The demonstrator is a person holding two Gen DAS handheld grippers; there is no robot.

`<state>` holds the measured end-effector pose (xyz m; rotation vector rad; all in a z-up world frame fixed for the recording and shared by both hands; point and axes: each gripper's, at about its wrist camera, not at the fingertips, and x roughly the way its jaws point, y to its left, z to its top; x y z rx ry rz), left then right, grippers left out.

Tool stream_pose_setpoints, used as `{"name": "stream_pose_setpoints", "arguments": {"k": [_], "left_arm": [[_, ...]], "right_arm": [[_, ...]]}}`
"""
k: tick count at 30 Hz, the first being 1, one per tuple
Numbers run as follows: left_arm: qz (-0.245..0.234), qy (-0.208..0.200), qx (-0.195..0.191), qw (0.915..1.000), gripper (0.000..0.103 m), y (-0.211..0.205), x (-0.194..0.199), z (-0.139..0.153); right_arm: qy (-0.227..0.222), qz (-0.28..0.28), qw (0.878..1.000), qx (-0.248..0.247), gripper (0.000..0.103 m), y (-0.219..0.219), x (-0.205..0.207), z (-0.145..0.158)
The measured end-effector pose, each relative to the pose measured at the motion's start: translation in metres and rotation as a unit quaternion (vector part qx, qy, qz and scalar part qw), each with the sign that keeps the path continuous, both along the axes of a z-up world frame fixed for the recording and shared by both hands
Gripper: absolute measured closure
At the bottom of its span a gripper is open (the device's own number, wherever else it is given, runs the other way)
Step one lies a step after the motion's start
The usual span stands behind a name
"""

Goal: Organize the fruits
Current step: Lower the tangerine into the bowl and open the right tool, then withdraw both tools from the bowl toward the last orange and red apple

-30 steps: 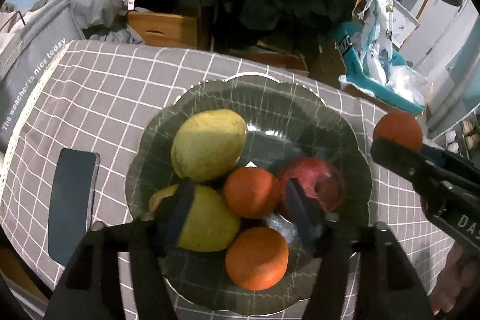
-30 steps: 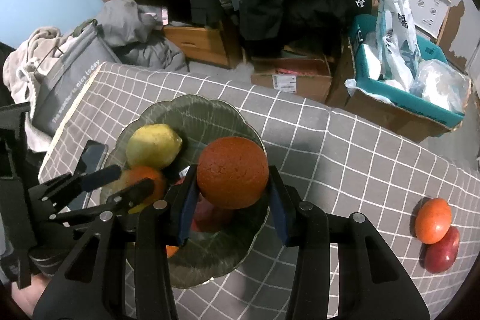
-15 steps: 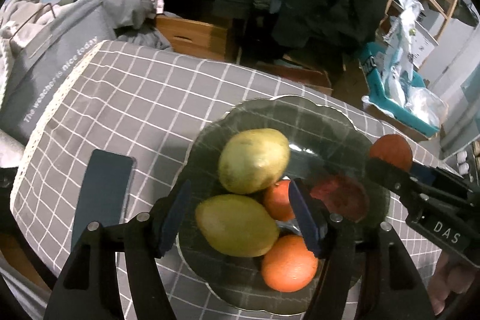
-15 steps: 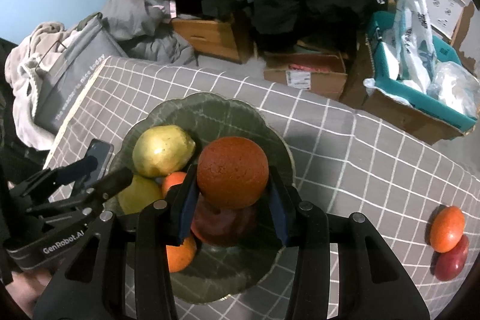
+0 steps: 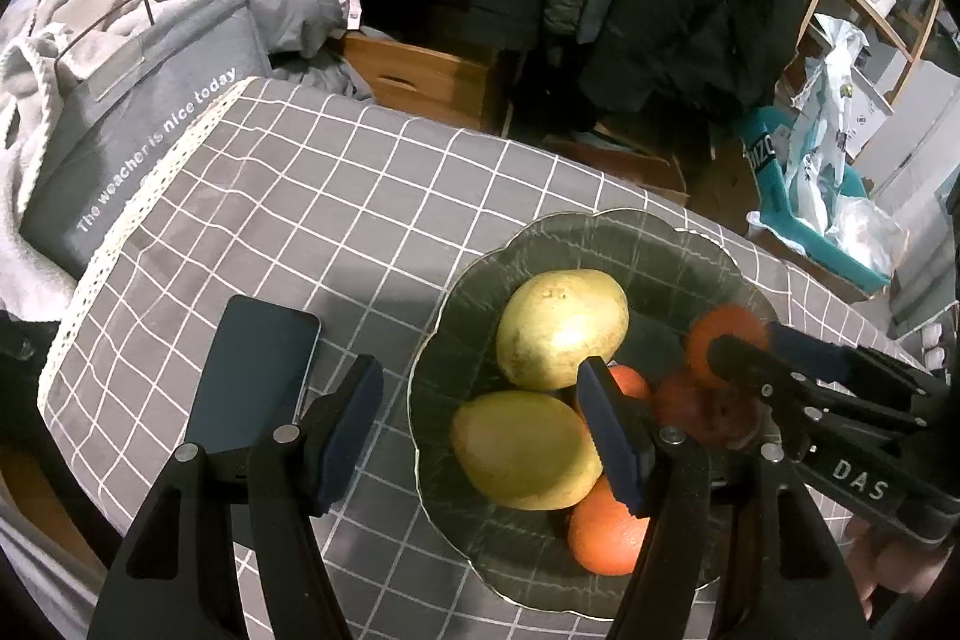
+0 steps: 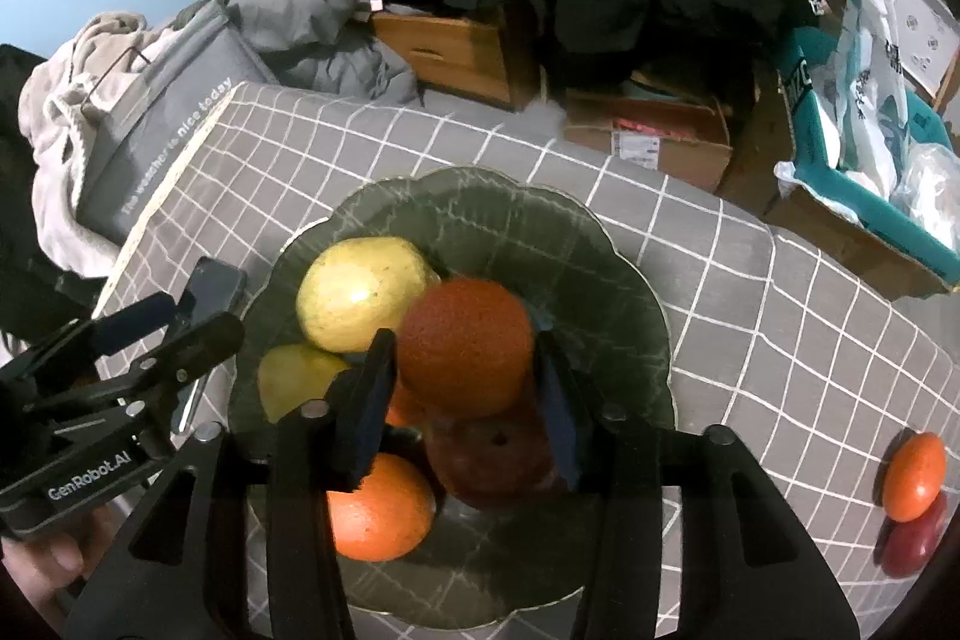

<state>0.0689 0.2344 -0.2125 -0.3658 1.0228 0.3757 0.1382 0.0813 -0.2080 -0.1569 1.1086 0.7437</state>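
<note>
Right wrist view: the right claw (image 6: pixel 465 388) pinches an orange (image 6: pixel 465 345) over the green plate (image 6: pixel 624 292), middle of frame.
Left claw (image 5: pixel 483 427): spread wide, holding nothing.
Plate fruit: two pears, oranges, one apple.

A translucent glass plate (image 6: pixel 624 268) sits on matt checked cloth (image 5: pixel 312 196); the held orange (image 6: pixel 465 346) looks dimpled.

The grey bag (image 5: pixel 144 112) read "The weather is nice today" in white. The right claw (image 5: pixel 738 352) bore "DAS" on its body in the left wrist view. The left claw (image 6: pixel 180 322) carried "GenRobot.AI" in the right wrist view. The teal box's (image 5: pixel 774 160) lettering was too cropped to read.
</note>
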Motion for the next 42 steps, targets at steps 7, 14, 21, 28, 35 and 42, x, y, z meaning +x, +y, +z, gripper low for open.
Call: {"name": "stream_pose_setpoints", "arguments": {"k": [7,14,21,28,35,42], "left_arm": [[-0.008,-0.006,0.003,0.9999,0.034,-0.005,-0.001,0.006],[-0.019,-0.020,0.004,0.9996,0.034,-0.015,-0.004,0.020],[-0.036,-0.041,0.014,0.9984,0.025,-0.032,-0.008,0.042],[-0.053,-0.062,0.017,0.9965,0.022,-0.049,-0.014,0.063],[-0.070,-0.084,0.025,0.9937,0.016,-0.065,-0.020,0.084],[-0.092,-0.104,0.035,0.9897,0.016,-0.086,-0.026,0.104]], "right_arm": [[-0.010,-0.008,1.000,0.007,0.045,-0.007,0.000,0.013],[-0.035,-0.028,0.999,0.004,0.045,-0.025,-0.003,0.032],[-0.075,-0.048,0.996,0.001,0.041,-0.049,-0.010,0.060],[-0.108,-0.073,0.991,0.004,0.032,-0.076,-0.018,0.084],[-0.136,-0.096,0.986,0.009,0.027,-0.105,-0.028,0.107],[-0.157,-0.122,0.980,0.012,0.026,-0.139,-0.040,0.128]]}}
